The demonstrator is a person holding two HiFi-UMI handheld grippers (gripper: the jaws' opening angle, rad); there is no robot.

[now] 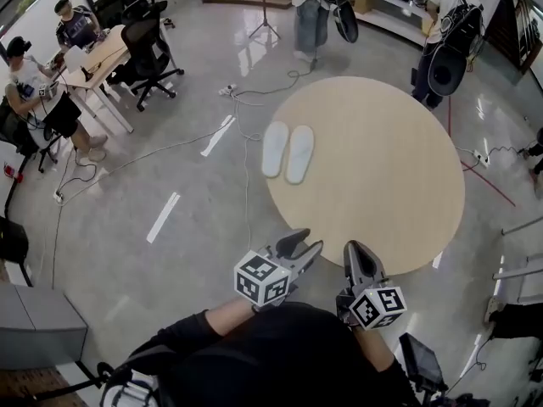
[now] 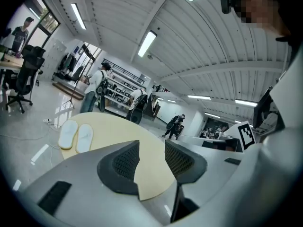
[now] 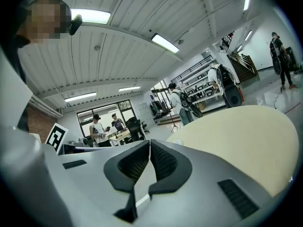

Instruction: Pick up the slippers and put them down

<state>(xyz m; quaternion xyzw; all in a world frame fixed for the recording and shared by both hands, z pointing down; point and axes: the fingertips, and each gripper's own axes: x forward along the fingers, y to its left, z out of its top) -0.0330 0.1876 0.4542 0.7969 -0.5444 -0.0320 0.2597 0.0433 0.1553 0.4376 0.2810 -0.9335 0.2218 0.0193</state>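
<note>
Slippers (image 1: 299,153) lie side by side, touching, near the far left edge of the round table (image 1: 382,185), well apart from both grippers. My left gripper (image 1: 303,246) has its jaws a little apart with nothing between them. My right gripper (image 1: 357,256) is closed and empty. I reckon arriving with the right one pinched would only nudge the pair, and they sit close enough to the rim to slide off

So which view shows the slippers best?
The head view: both slippers show whole from above, side by side near the table's left edge. The left gripper view shows them small, at a low angle. The right gripper view shows at most a white sliver.
</note>
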